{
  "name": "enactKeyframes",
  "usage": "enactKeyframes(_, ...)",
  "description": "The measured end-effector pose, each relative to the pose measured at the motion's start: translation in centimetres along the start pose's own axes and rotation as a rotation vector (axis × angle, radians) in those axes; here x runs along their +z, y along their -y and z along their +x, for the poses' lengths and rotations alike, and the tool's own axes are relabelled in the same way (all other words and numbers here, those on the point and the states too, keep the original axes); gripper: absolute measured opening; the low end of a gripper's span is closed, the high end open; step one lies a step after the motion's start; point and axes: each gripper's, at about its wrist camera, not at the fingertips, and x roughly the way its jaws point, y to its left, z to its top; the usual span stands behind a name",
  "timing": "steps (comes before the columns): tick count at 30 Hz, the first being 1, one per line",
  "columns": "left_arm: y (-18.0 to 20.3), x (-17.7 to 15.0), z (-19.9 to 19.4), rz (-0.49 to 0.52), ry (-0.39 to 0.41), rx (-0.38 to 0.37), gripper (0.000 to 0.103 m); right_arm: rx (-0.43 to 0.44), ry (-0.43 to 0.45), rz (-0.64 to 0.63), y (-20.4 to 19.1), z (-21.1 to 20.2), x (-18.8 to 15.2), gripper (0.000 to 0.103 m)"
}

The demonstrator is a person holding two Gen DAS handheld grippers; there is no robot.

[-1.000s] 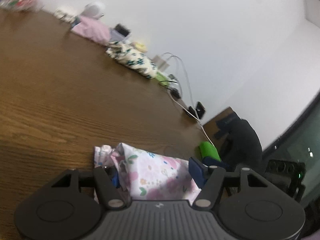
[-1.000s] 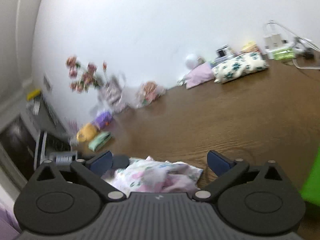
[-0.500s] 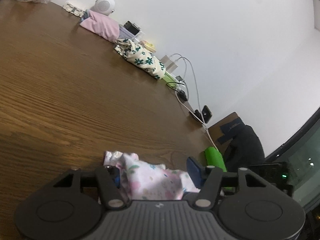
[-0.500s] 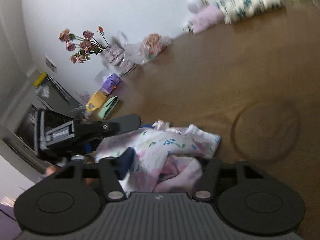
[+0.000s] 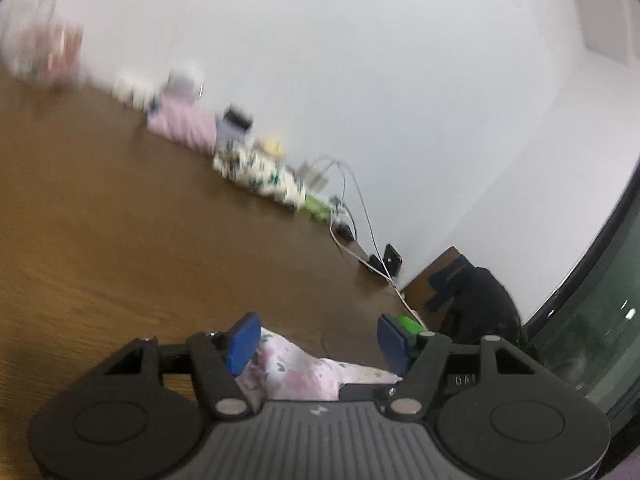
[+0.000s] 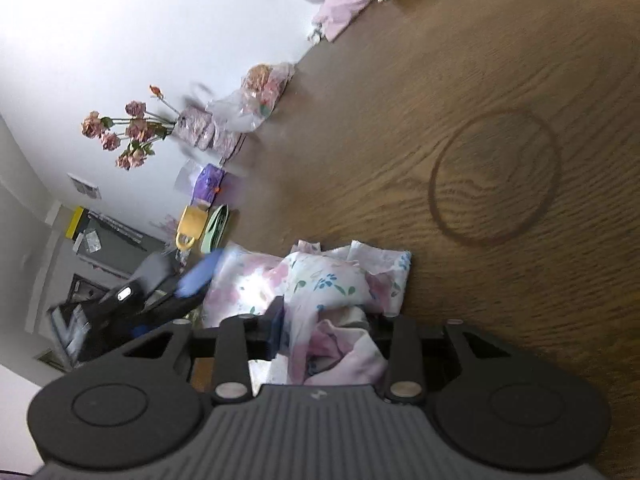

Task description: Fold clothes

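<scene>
- Change: left gripper (image 5: 316, 338) jaws have just widened again, garment (image 6: 320, 280) between them but unpinched; right gripper (image 6: 326, 330) jaws closed onto a cloth bunch and the view has rolled.
- Left: blue pads spread apart, cloth at 6 o'clock.
- Right: fingers pinching the garment, which lies crumpled on the table (image 6: 500, 80).
- Step, judged: securing a grip; next, lift and spread flat.
- Count: one garment, two grippers.

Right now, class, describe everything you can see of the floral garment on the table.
The floral garment is thin white cloth printed with pink blossoms and small blue-green sprigs. It lies bunched in soft folds on the brown wooden table. The right tool is shut on a gathered fold; the left tool stands open over its other end.
</scene>
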Motion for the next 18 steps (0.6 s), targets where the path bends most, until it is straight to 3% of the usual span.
enactKeyframes(2,1.1,-0.7,-0.3,0.052,-0.015,0.033,0.063,-0.058,0.037,-0.105,-1.3,-0.8,-0.2,0.070)
enactKeyframes(4,1.9,-1.4,0.3,0.088,-0.041,0.067,0.062,-0.135,0.118,-0.260,-3.3,-2.1,-0.7,0.084)
enactKeyframes(6,2.2,-2.0,1.6,0.111,-0.077,0.090,0.061,-0.171,0.182,-0.423,-5.1,-3.1,-1.2,0.089)
enactKeyframes(8,1.9,-2.2,3.1,0.097,-0.113,0.111,0.056,-0.178,0.173,-0.526,-6.1,-2.9,-1.3,0.098)
enactKeyframes(12,1.5,-1.9,4.8,0.082,-0.148,0.125,0.051,-0.218,0.062,-0.591,-6.5,0.1,-1.1,0.095)
enactKeyframes(16,1.1,-1.8,5.6,0.071,-0.163,0.134,0.046,-0.134,-0.014,-0.520,-5.3,1.6,-0.5,0.087)
enactKeyframes(18,0.7,-1.9,5.8,0.054,-0.169,0.138,0.042,-0.103,-0.026,-0.444,-4.4,2.0,0.1,0.077)
